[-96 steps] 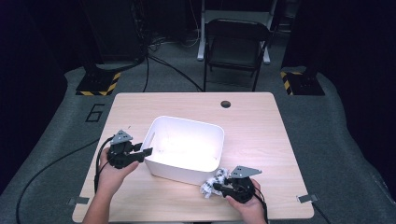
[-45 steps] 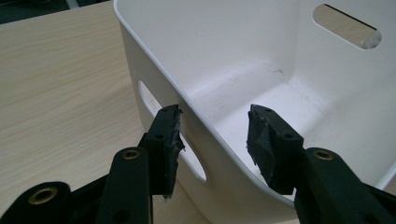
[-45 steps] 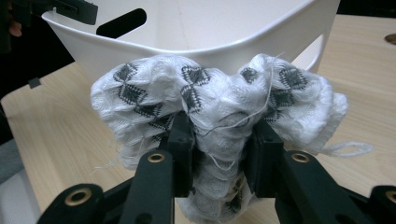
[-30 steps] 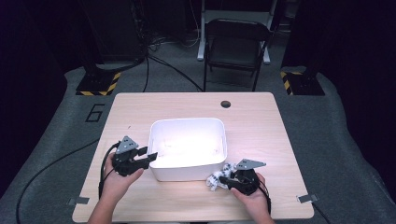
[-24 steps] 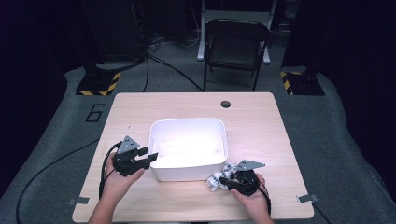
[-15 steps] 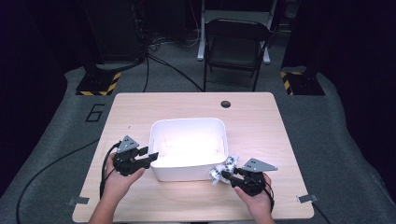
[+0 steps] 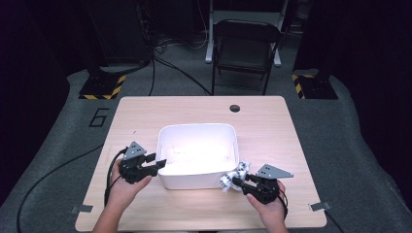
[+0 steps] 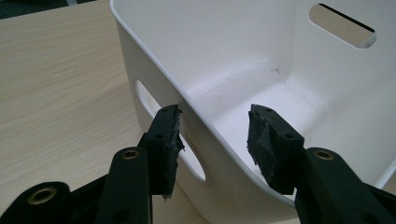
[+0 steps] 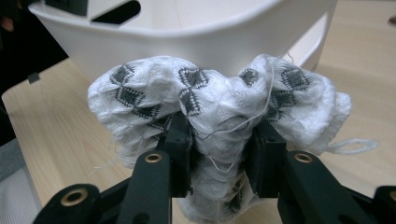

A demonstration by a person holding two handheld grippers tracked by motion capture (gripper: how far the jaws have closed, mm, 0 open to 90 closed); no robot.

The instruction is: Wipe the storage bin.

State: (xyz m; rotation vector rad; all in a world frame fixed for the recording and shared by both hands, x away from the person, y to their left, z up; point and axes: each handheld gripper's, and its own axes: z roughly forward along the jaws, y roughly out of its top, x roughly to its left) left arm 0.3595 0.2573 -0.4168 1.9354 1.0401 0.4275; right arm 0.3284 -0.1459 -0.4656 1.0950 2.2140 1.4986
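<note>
Wooden desk (image 7: 145,116) below, my left gripper (image 8: 215,140) straddles the bin (image 7: 167,141) wall, unclamped; right gripper (image 9: 219,140) pinches the sock (image 9: 140,98), needing a lift over the rim.

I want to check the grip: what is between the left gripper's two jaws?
The white bin's side wall, in the left gripper view: one jaw outside, one inside, not pressing.

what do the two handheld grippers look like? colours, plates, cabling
Both are matt black. The left gripper and right gripper each carry a grey three-cornered plate on top and trail a black cable. Fingers are black bars with brass-coloured rivets and rough, worn black pads. Forearms are bare, no sleeves visible.
</note>
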